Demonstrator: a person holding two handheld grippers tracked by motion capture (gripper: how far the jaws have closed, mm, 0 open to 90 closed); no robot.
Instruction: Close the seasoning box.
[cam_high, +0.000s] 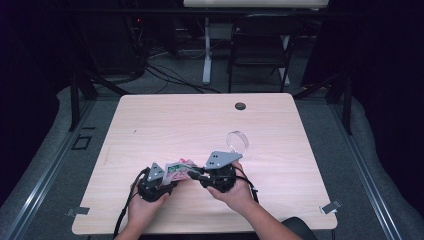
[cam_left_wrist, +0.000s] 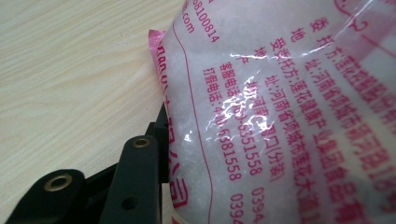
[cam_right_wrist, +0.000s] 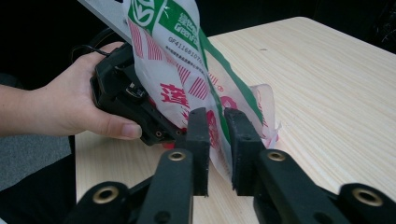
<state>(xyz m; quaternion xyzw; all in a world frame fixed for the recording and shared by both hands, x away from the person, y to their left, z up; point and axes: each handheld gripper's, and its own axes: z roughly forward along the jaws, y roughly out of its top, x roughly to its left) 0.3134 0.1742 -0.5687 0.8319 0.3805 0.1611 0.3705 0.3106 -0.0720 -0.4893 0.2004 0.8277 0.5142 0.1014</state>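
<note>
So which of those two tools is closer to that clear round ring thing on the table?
The right. The right tool sits just below the clear ring, its grey plate almost reaching it. The left tool is farther off, beyond the bag that hangs between them.

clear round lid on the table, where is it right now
In the high view the clear round lid lies on the table just beyond the right gripper, right of centre and nearer than the small dark disc by the far edge.

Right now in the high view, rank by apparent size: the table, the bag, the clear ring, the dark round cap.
1. table
2. bag
3. clear ring
4. dark round cap, smallest, though it lies farther from the camera.
</note>
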